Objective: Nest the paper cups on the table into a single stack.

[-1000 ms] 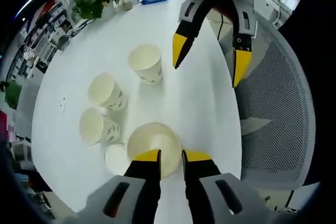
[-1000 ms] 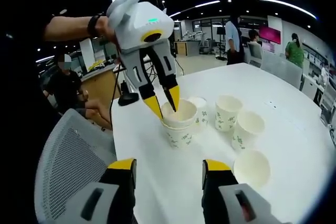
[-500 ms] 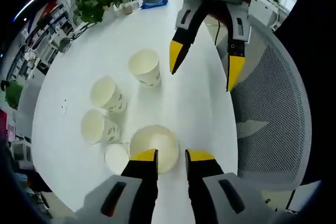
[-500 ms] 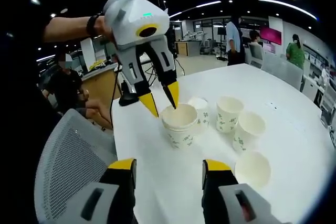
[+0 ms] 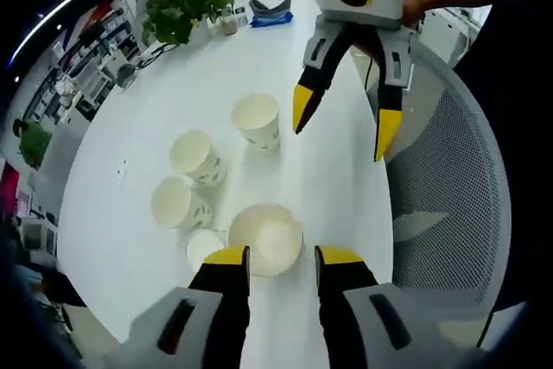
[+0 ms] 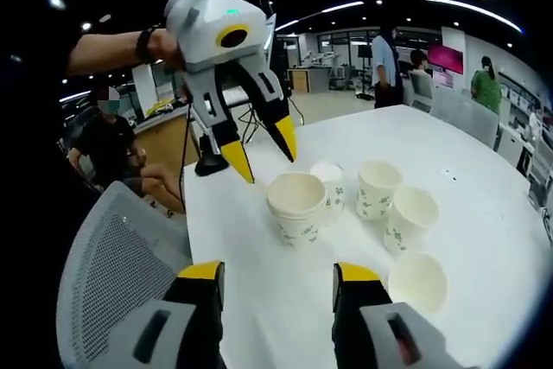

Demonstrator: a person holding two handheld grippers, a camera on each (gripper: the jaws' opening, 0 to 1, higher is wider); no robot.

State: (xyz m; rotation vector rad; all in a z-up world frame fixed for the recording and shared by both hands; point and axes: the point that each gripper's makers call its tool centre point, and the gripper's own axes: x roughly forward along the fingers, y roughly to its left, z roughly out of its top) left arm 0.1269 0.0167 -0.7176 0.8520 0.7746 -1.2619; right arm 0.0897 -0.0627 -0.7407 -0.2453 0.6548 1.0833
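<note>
- Our left claw (image 6: 257, 151) hangs just above the short stack of nested white paper cups with green leaf prints (image 6: 296, 206), yellow tips parted and empty — clear of the rim, so we read the stack as standing on its own.
- In the left gripper view that same stack (image 5: 265, 238) sits right ahead of the claw's own tips, on the round white table (image 5: 155, 92), with a small upside-down white paper cup (image 5: 204, 247) touching its side.
- Three loose white paper cups wait upright, mouths open for nesting: the nearest pair (image 5: 195, 155) (image 5: 175, 203) close together, and a lone single cup (image 5: 257, 118) farther along.
- Our right claw (image 5: 342, 122) hovers past that lone cup, spread wide and carrying nothing — placed, we'd judge, to go for it next.
- From the right gripper view the right claw (image 6: 278, 276) points at the stack across bare table.
- A grey mesh office chair (image 5: 454, 179) crowds the table edge beside both claws.
</note>
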